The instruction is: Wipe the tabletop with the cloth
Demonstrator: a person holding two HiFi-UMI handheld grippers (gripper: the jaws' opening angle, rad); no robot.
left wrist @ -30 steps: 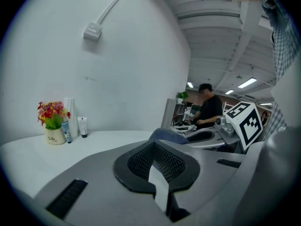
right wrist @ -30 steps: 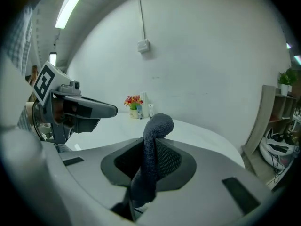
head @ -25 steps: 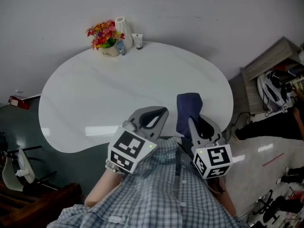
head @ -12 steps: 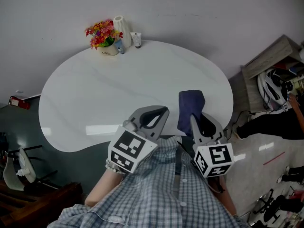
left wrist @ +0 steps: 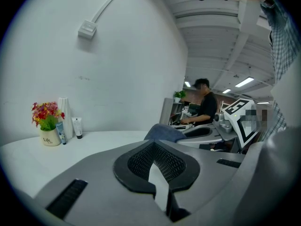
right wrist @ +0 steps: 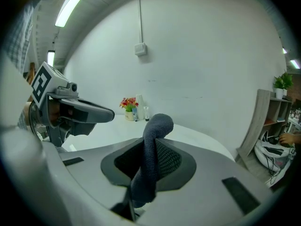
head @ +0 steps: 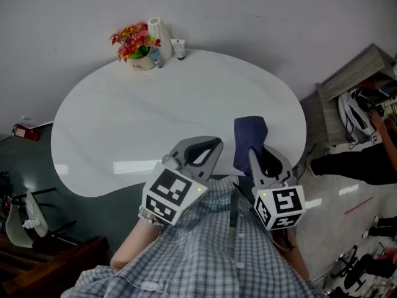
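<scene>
A dark blue cloth hangs folded over the near right part of the white oval tabletop. My right gripper is shut on the cloth, which stands up between its jaws and curls over at the top. My left gripper hovers at the table's near edge, left of the cloth, with its jaws together and nothing between them. In the left gripper view the cloth shows beyond that gripper, beside the right gripper.
At the table's far edge stand a pot of red flowers, a white vase and small tubes. A shelf unit and a seated person are to the right. A chair stands at lower left.
The right gripper and the cloth have shifted slightly right and forward over the table. The left gripper has barely moved.
</scene>
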